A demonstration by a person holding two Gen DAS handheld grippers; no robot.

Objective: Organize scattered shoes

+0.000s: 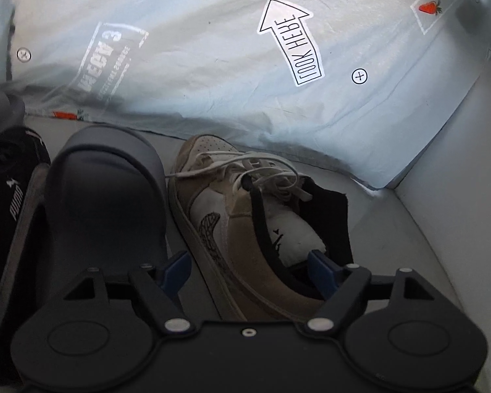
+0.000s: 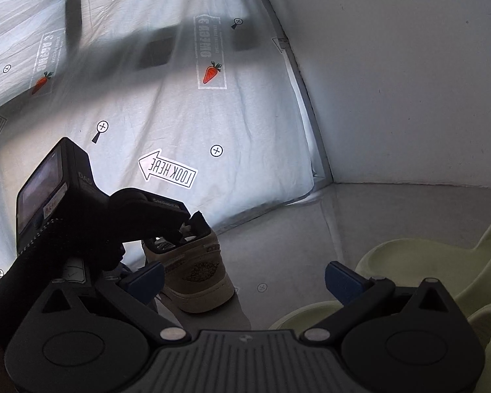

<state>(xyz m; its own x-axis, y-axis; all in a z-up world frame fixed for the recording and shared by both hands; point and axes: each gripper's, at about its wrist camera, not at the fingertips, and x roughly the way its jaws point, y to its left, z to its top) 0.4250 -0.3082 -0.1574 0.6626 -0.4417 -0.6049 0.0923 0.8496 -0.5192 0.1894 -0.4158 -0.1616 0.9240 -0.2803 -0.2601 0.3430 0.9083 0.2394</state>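
A tan and white sneaker (image 1: 232,219) with loose white laces stands on the grey floor, toe toward the printed bedsheet. My left gripper (image 1: 250,270) is open, its blue fingertips (image 1: 176,267) straddling the sneaker's heel collar without pinching it. Left of the sneaker stands a dark grey slide sandal (image 1: 104,196), then a black Puma shoe (image 1: 13,203). In the right wrist view the same sneaker (image 2: 196,268) shows from behind, with the left gripper's body (image 2: 91,219) above it. My right gripper (image 2: 245,278) is open and empty over the floor.
Two pale green foam slides (image 2: 419,275) lie at the right, close to my right gripper. A light blue bedsheet (image 1: 212,65) with arrow and carrot prints hangs behind the shoes. A white wall (image 2: 409,82) closes the corner on the right.
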